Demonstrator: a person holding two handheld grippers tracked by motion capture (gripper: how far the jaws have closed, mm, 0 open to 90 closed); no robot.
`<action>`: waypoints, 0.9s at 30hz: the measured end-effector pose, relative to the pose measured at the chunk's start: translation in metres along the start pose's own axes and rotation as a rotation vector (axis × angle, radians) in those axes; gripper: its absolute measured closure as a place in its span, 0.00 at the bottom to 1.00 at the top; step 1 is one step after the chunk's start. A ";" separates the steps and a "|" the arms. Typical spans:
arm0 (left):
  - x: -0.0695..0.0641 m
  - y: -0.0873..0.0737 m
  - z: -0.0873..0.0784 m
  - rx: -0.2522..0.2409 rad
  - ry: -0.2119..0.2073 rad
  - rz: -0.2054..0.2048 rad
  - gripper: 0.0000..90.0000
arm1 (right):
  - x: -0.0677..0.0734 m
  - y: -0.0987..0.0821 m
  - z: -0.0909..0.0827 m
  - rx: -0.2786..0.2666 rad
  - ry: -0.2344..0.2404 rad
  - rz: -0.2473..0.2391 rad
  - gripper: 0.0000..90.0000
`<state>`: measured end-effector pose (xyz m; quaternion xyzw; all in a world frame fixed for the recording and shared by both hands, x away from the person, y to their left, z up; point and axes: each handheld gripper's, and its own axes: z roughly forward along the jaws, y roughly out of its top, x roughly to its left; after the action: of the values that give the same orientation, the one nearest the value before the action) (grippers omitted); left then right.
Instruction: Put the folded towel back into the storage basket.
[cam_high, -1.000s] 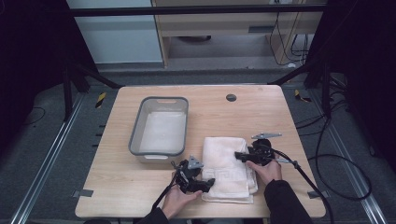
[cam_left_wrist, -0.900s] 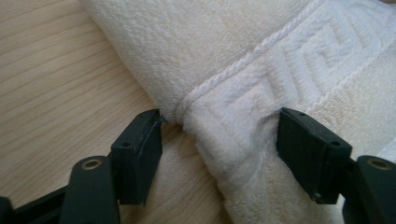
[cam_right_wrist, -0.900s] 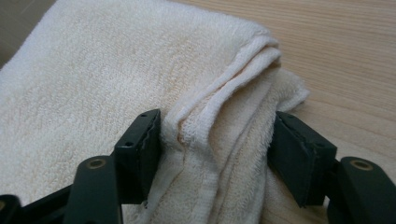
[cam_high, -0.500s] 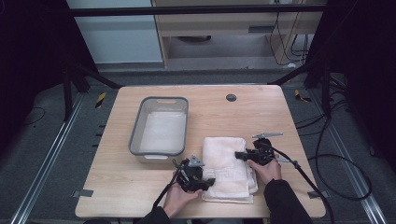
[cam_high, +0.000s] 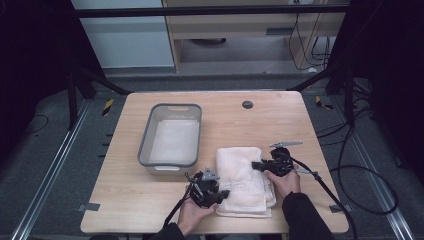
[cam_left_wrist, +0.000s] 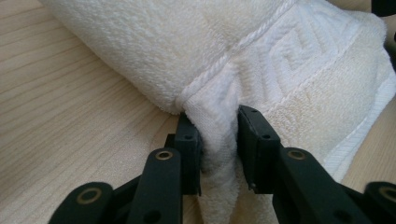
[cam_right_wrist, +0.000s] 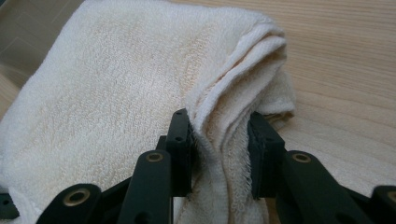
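A folded cream towel (cam_high: 242, 175) lies on the wooden table (cam_high: 280, 125) near its front edge. My left gripper (cam_high: 222, 194) is at the towel's near left corner. Its jaws have just been closing and now pinch a fold of the towel (cam_left_wrist: 187, 42) by the corded hem, so the left gripper (cam_left_wrist: 219, 140) is shut on it. My right gripper (cam_high: 257, 165) reaches in from the towel's right side. Its jaws have also just been closing, and the right gripper (cam_right_wrist: 219, 140) is shut on the layered edge of the towel (cam_right_wrist: 107, 79).
A grey plastic bin (cam_high: 172, 135) with a white cloth in its bottom stands left of the towel, close to my left hand. A dark round hole (cam_high: 247, 104) sits near the table's far edge. Cables (cam_high: 320, 182) trail off to the right.
Both hands and the towel keep their places on the table. Nothing else visibly differs in the high view.
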<state>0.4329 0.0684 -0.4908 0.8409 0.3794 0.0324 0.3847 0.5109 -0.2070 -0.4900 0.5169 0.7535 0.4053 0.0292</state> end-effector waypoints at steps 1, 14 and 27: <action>0.000 0.000 0.000 -0.009 -0.004 -0.007 0.79 | 0.000 0.000 0.000 -0.001 0.000 -0.001 0.74; 0.001 0.001 -0.009 -0.043 -0.034 -0.010 0.82 | 0.006 0.005 -0.013 -0.032 0.002 -0.023 0.75; -0.003 0.009 -0.026 -0.100 -0.041 0.009 0.82 | 0.017 0.012 -0.038 -0.112 0.025 -0.048 0.76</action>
<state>0.4267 0.0793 -0.4658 0.8228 0.3654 0.0356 0.4338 0.4948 -0.2137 -0.4502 0.4910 0.7422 0.4524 0.0584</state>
